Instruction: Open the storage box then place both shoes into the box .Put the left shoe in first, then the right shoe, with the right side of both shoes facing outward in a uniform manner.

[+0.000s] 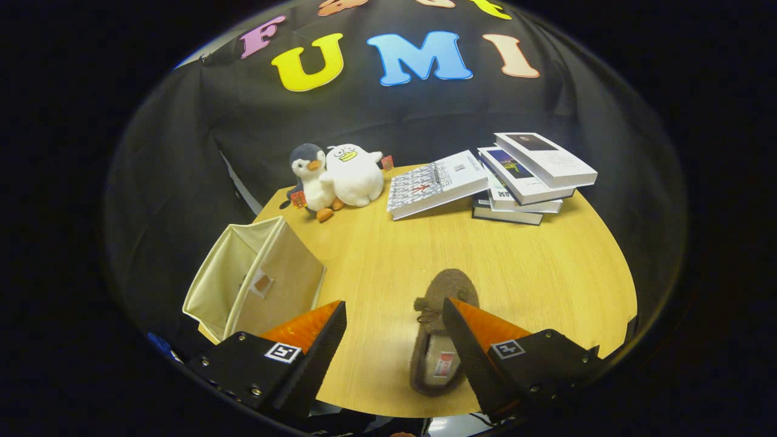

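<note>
Your claw (394,328) is wide open, nothing between the fingers, just bare table (376,267) showing in the gap. The brown slipper (438,303) sits on the wood right at the inner edge of your right finger (479,346), which covers part of its side; the toe points away from you and the opening faces up with a tag visible inside.

The storage box (258,282) is off past your left finger, near the table's left edge. It's the beige fabric kind, tipped so its open mouth faces up and left.

Between the slipper and the box there's a good stretch of free wood. The far side is more crowded: two plush penguins (337,176) by the back edge, then a leaning book (434,182) propped on a stack of books (528,179) toward the right. The slipper lies close to the table's near edge.
</note>
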The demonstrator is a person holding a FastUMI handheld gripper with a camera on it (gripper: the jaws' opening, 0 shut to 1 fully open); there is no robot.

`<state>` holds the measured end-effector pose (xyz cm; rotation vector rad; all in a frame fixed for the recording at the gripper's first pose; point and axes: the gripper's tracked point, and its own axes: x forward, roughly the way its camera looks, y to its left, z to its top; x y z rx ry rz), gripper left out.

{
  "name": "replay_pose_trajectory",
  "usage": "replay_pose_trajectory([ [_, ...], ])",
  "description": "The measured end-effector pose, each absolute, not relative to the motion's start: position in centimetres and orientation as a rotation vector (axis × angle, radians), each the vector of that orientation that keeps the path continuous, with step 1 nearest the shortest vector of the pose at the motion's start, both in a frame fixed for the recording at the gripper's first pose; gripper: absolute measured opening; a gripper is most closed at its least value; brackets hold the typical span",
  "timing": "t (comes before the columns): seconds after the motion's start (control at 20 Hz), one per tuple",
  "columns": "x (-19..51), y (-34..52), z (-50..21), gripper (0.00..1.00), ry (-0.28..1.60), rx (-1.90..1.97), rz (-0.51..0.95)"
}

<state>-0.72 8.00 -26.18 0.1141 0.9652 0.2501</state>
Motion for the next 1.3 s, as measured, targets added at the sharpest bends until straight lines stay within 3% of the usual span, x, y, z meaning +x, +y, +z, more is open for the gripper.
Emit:
replay_pose_trajectory([
  [1.05, -3.1, 0.4, -38.6, 0.96, 1.216, 0.043, 0.247],
  [1.25, -3.2, 0.8, -39.5, 0.69, 1.248, 0.093, 0.243],
  [1.3, -3.4, 1.2, -39.5, 0.51, 1.26, 0.122, 0.241],
])
